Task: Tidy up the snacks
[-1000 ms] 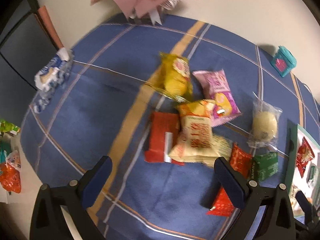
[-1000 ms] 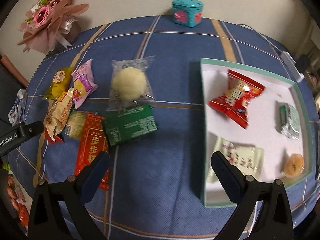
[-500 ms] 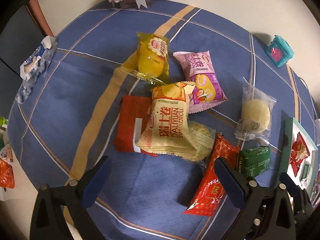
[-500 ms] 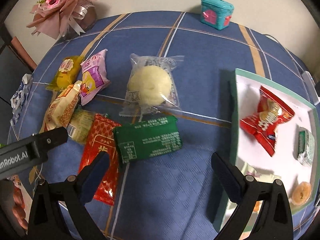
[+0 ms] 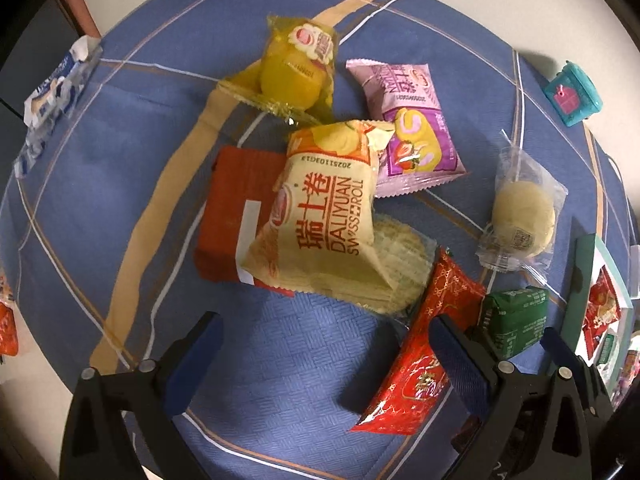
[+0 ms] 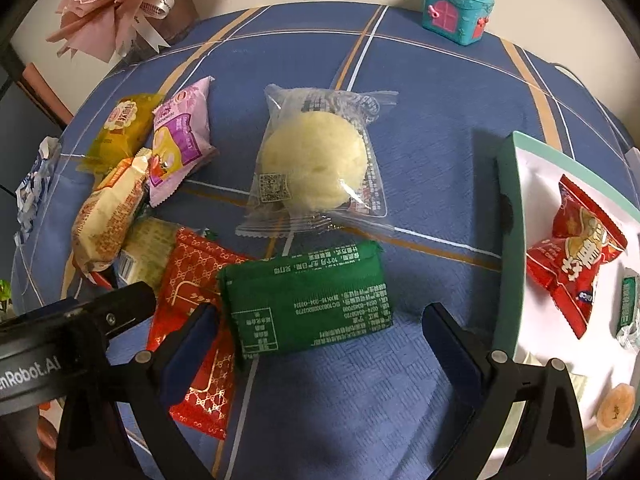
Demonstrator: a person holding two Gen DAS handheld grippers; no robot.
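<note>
Snack packets lie in a loose pile on the blue checked tablecloth (image 5: 120, 160). In the left wrist view my left gripper (image 5: 324, 360) is open and empty, just in front of a cream Swiss roll packet (image 5: 332, 220), which lies over a dark red packet (image 5: 236, 204). A bright red packet (image 5: 424, 356) lies by its right finger. In the right wrist view my right gripper (image 6: 316, 340) is open and straddles a green packet (image 6: 308, 300). A clear-wrapped pale bun (image 6: 316, 160) lies beyond it. The white tray (image 6: 508, 240) at the right holds a red candy packet (image 6: 572, 256) and other small snacks.
A yellow packet (image 5: 296, 68) and a pink packet (image 5: 408, 128) lie at the back of the pile. A teal toy box (image 6: 456, 8) and a pink bouquet (image 6: 120, 12) stand at the far edge. A blue-white wrapper (image 5: 52, 92) lies at the left edge.
Both grippers have moved forward and lower toward the snacks. The Swiss roll packet now looms larger before the left gripper; the green packet has come between the right gripper's fingers.
</note>
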